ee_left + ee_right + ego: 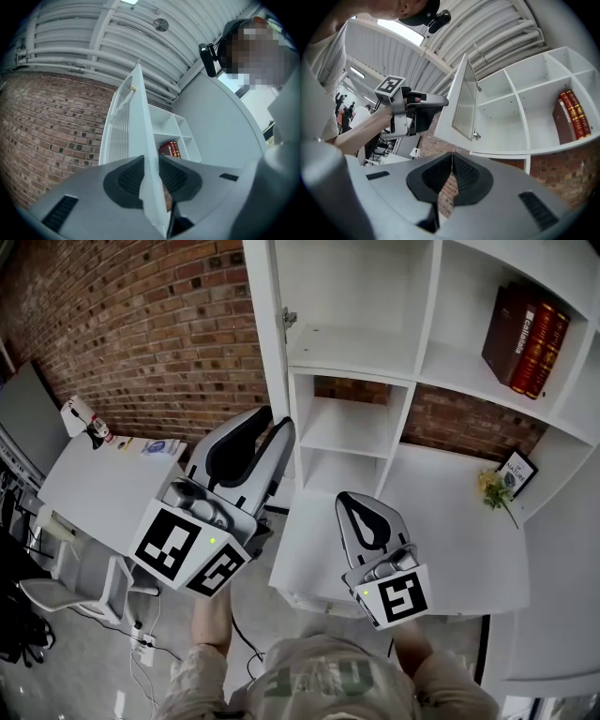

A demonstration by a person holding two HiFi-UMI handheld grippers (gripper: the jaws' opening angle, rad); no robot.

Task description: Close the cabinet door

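The white cabinet door (265, 324) stands open, edge-on in the head view at the left side of the white shelf unit (427, 310). My left gripper (275, 420) reaches up to the door's lower free corner. In the left gripper view the door's edge (136, 122) runs straight between the two dark pads, and the left gripper (150, 164) is shut on it. The right gripper view shows the door (461, 108) swung out, with the left gripper (440, 101) at its outer edge. My right gripper (354, 502) (451, 157) is shut and empty, below the open compartment.
Dark red books (525, 338) stand in the upper right compartment. A framed card (517, 470) and yellow flowers (495, 488) lie on the white counter. A white desk (103, 488) and a chair (56, 592) stand at the left before the brick wall (141, 324).
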